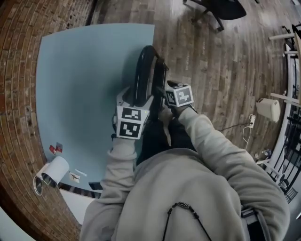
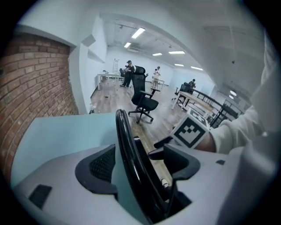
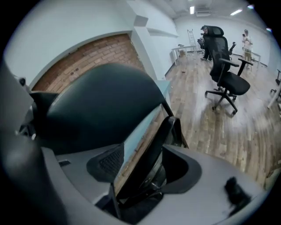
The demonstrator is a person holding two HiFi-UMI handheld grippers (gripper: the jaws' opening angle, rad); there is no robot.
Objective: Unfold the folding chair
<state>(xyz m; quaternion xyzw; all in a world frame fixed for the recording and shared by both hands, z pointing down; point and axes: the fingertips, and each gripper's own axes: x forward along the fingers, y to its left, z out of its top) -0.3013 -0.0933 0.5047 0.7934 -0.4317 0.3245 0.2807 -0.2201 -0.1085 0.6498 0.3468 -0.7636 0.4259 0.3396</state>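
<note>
A folded folding chair (image 1: 140,77) stands on edge at 12 o'clock from the person in the head view. Its glossy black tubular frame is bent into a narrow, rounded loop, and it sits where a smooth pale blue surface (image 1: 80,84) meets the wooden plank floor (image 1: 221,70). The left tool (image 2: 139,162) straddles the loop's curved tube with its jaws wide apart. Blue shows between the tube and the mesh-textured left pad, so nothing is clamped. The right tool (image 3: 142,167), just beside it at 3 o'clock, also stands spread, with a dark, flat bar of the chair slanting between its jaws (whether the bar brushes the right-hand pad cannot be told). A matte black, rounded panel of the chair fills that view at 10 o'clock. The sleeves (image 1: 207,141) are soft, pale grey fleece. A rough red brick wall (image 1: 19,94) curves along 9 o'clock. A white roll (image 1: 52,172) lies at 8 o'clock and a boxy cream unit (image 1: 268,109) sits at 3 o'clock. A black wheeled office chair (image 1: 221,9) stands well apart at 1 o'clock.
</note>
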